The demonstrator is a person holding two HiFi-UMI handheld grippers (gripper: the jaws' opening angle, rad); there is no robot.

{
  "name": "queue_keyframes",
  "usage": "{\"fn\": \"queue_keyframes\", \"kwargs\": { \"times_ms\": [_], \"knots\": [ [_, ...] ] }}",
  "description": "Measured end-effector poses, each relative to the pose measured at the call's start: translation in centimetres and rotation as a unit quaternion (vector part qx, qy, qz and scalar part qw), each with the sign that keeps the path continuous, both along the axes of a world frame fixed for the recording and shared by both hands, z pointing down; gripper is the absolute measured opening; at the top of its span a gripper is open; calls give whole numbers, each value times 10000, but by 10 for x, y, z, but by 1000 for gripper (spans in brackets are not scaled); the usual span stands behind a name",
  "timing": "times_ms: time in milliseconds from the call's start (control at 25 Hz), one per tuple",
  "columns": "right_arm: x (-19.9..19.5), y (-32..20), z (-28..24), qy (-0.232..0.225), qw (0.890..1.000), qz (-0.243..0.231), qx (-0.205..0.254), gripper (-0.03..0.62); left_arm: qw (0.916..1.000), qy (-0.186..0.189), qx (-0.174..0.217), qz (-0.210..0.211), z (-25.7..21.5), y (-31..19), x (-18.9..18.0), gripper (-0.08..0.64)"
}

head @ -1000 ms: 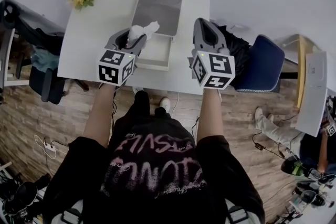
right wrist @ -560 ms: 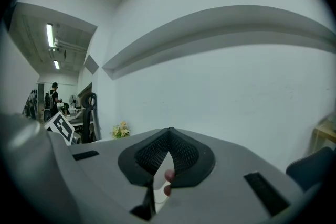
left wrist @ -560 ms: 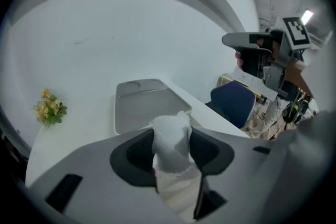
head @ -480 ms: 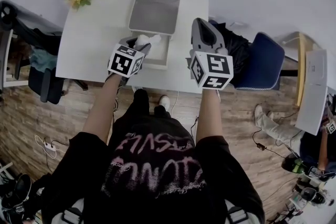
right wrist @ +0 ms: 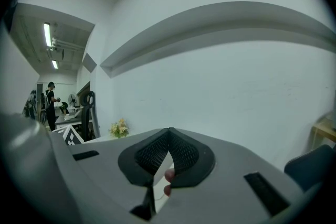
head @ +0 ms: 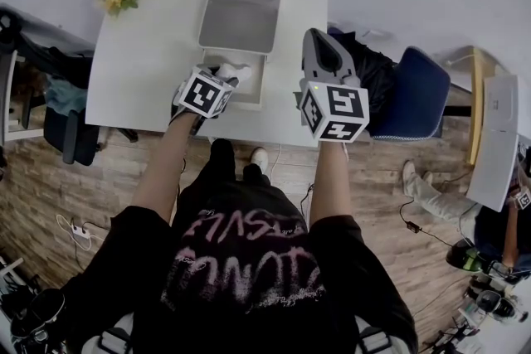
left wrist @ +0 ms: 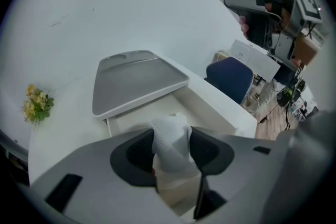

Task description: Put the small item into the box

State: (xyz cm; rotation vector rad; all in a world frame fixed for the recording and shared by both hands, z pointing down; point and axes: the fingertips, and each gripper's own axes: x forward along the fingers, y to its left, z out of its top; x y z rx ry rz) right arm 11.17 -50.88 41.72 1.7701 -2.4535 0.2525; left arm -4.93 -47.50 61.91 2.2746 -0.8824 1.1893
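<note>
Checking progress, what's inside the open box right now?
Only bare white floor shows inside the box; the left gripper and its white item hide the near part.

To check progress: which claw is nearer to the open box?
Left. The left claw, gripping the white item, is over the box; the right claw is off to its right.

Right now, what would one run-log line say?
left gripper: jaws shut on wad, over open box | right gripper: jaws shut, empty | wad: not yet in box
</note>
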Motion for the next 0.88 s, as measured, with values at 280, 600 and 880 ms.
{"fn": "queue_keyframes", "kwargs": {
  "times_ms": [280,600,880],
  "knots": [
    [7,-3,2,-28,10000,46,-29,11,9995,-245,99,161,4,-1,-1,187],
    [4,-3,4,31,10000,-14,-48,11,9994,-243,183,177,1,0,0,227],
    [4,1,1,10,10000,-48,-2,11,9990,-162,422,-6,-12,1,-4,218]
  ]
}}
